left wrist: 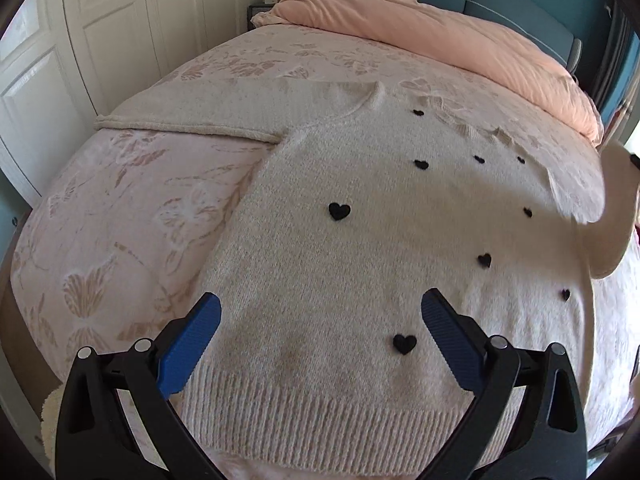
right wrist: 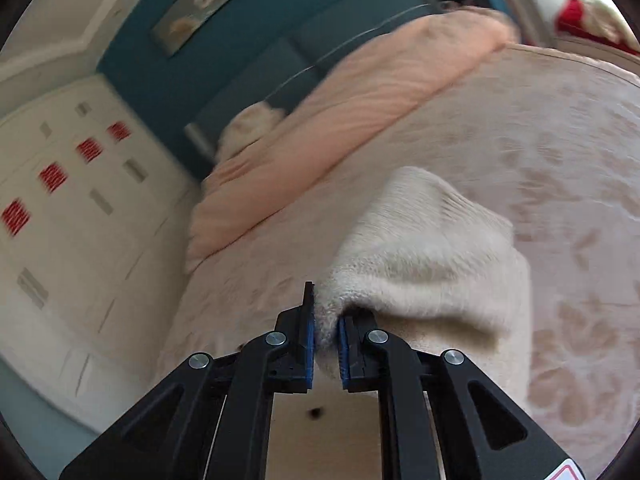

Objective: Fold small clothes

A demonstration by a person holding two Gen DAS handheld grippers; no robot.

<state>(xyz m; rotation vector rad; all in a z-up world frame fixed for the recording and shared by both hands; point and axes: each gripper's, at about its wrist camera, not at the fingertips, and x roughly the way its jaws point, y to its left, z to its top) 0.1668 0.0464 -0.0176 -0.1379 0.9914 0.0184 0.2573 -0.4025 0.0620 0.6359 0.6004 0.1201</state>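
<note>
A pale pink floral-patterned bed carries the cream knitted sweater with small black hearts, spread flat. The right gripper has its jaws clamped on a lifted sleeve cuff; the left gripper hovers wide over the hem. With nothing pinning the body, pulling may drag it askew.

Peach duvet on patterned pink bedspread, white wardrobe doors.
</note>
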